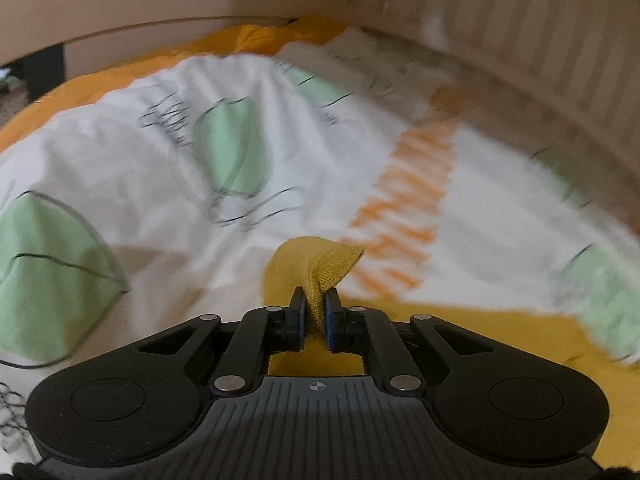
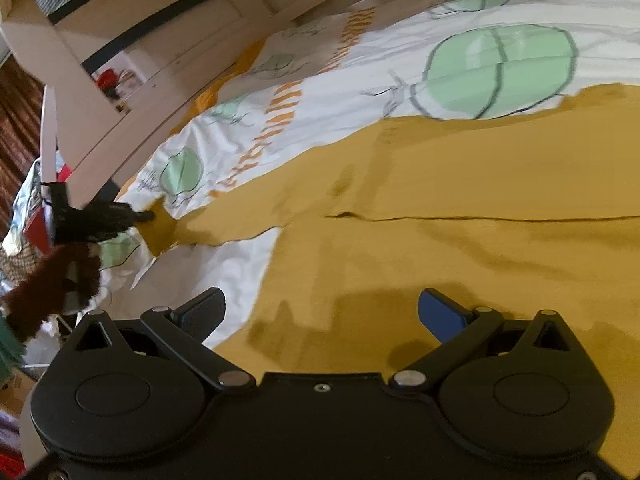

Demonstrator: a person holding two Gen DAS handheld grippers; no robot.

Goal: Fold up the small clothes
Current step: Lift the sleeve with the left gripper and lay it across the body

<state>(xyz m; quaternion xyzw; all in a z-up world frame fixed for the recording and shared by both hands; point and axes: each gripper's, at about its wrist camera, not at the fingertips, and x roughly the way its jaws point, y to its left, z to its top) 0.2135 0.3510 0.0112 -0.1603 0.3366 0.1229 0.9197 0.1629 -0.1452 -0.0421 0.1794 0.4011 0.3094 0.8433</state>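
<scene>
A mustard-yellow garment (image 2: 460, 200) lies spread on the bed, with a long sleeve stretched out to the left. My left gripper (image 1: 316, 300) is shut on a bunched end of the yellow cloth (image 1: 316, 268) and holds it up above the sheet. In the right wrist view that left gripper (image 2: 140, 216) shows far left at the sleeve's end (image 2: 164, 228). My right gripper (image 2: 320, 312) is open and empty, hovering just above the garment's body near its lower edge.
The bed is covered by a white sheet (image 1: 140, 168) with green circles and orange stripes, also in the right wrist view (image 2: 360, 76). A beige headboard and wall (image 1: 500, 32) run behind. Beige furniture (image 2: 140, 40) and clutter (image 2: 24, 208) stand left of the bed.
</scene>
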